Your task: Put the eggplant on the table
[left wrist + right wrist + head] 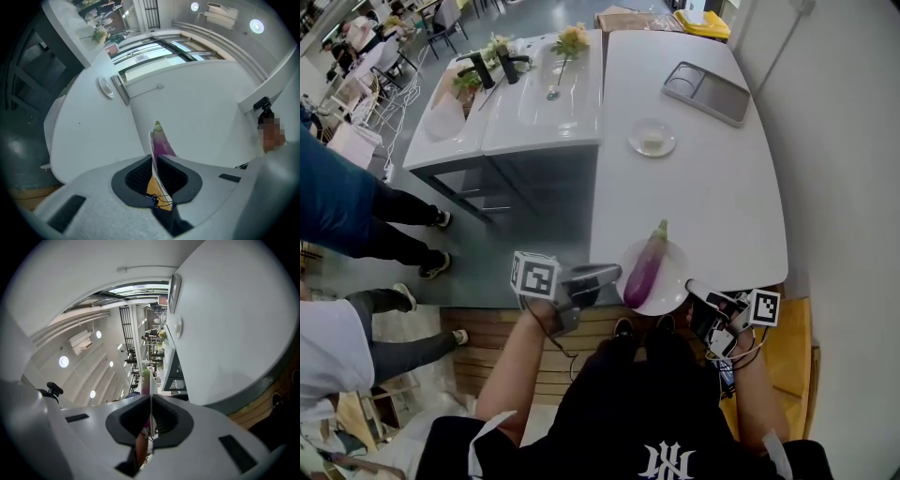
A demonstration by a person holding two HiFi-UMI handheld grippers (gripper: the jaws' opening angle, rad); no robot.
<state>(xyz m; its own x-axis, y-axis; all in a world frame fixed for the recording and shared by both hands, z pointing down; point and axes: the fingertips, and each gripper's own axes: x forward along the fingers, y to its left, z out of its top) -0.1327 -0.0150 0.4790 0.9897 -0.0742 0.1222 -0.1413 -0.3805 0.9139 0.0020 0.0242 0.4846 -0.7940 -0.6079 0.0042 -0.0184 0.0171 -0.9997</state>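
A long purple eggplant [645,268] with a green stem lies on a small white plate [671,292] at the near edge of the white table [694,197]. The plate partly overhangs that edge; whether it rests on the table I cannot tell. My left gripper [614,275] is shut on the plate's left rim. My right gripper [695,290] is shut on its right rim. In the left gripper view the plate [152,140] stands edge-on between the closed jaws of the left gripper [154,157], with the eggplant [162,144] beyond. The right gripper [151,401] likewise pinches the thin plate edge [151,385].
Farther along the table sit a small glass dish [652,138] and a grey tray [708,92]. A sink counter [525,112] with flowers adjoins on the left. People's legs [384,225] stand at the left. A wall runs along the right.
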